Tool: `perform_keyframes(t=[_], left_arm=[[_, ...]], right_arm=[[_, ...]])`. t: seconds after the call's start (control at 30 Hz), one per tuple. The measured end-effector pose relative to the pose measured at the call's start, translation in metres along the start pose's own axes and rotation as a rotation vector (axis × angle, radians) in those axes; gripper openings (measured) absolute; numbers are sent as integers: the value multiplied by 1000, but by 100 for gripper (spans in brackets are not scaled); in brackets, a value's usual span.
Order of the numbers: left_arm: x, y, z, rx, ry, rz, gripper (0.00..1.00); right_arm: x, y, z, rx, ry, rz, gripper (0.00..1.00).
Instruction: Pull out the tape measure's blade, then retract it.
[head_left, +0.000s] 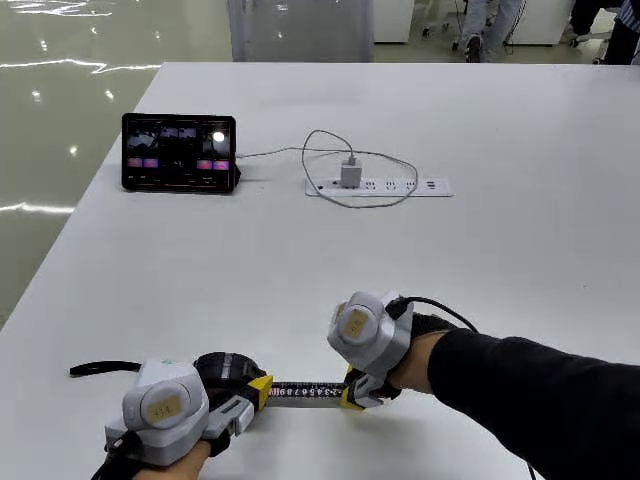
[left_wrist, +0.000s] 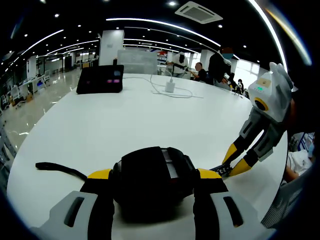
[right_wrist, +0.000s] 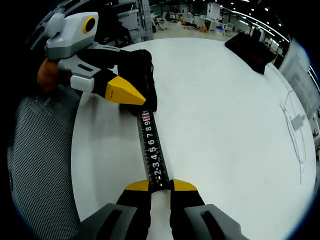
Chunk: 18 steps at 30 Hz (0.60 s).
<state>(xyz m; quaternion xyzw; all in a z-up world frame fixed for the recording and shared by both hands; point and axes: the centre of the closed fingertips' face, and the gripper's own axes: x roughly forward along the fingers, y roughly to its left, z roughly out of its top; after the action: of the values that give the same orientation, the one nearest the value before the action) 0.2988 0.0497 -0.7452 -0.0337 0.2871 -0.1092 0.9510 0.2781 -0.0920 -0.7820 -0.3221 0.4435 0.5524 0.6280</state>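
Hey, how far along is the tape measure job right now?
Done: the left tool clamps the tape measure case, and the right tool pinches the end of the blade. In hand: a short stretch is pulled out. Left: finish pulling, then retract.

Bare white bench (head_left: 500, 260) lies open across the middle and right, well short of the far obstacles: a propped tablet (head_left: 179, 152) at left, and a power strip (head_left: 380, 186) with a plugged-in charger (head_left: 350, 175) and looping cable (head_left: 326, 132) at centre. At the near edge the drawn blade (head_left: 305, 392) bars the gap between the left tool (left_wrist: 155, 176), clamped around the tape measure (head_left: 225, 368), and the right tool (right_wrist: 160, 186). A black strap (head_left: 100, 368) trails off to the left.
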Motion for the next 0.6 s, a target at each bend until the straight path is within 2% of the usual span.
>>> perform_keyframes(t=[0.6], left_arm=[[0, 0, 0, -4, -2, -1, 59]], right_arm=[[3, 1, 7, 1, -17, 3, 10]])
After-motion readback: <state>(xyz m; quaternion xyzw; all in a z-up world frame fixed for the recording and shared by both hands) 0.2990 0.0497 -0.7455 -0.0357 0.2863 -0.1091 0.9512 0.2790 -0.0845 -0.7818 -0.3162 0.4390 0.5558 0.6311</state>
